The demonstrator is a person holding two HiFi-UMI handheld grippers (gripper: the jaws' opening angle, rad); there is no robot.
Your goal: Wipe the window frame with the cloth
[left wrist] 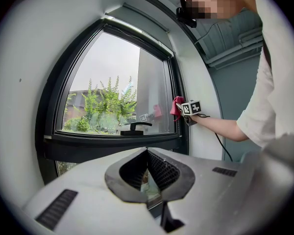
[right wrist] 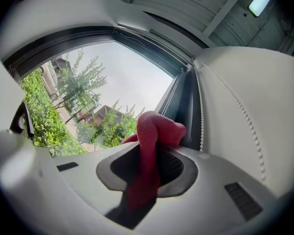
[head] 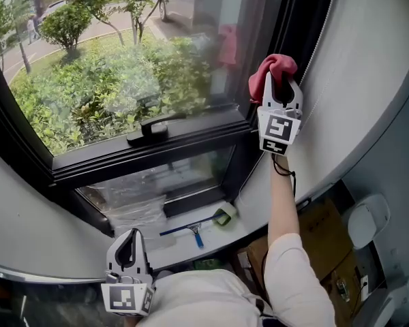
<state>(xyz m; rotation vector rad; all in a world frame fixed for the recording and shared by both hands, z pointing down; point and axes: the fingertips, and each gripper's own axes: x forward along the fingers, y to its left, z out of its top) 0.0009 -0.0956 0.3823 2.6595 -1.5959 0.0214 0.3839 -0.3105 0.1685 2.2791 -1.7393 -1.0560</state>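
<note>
The right tool [head: 281, 87] is clamping the cloth [head: 273, 68] and pressing it on the right upright of the frame [head: 307, 26]. The left tool [head: 128, 249], jaws together and empty, is hanging well below the frame. The wiping step seems to be in hand; next, I think, the cloth needs a steady slide along this upright.

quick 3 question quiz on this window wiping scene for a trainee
1. True or false: the left gripper holds the red cloth.
2. At which part of the window frame is the cloth? A the bottom rail, B the right upright, C the left upright.
3. Fill in: the window handle is ___ in colour.
Key: 1 false, the right gripper is shut on it; 2 B; 3 black.
</note>
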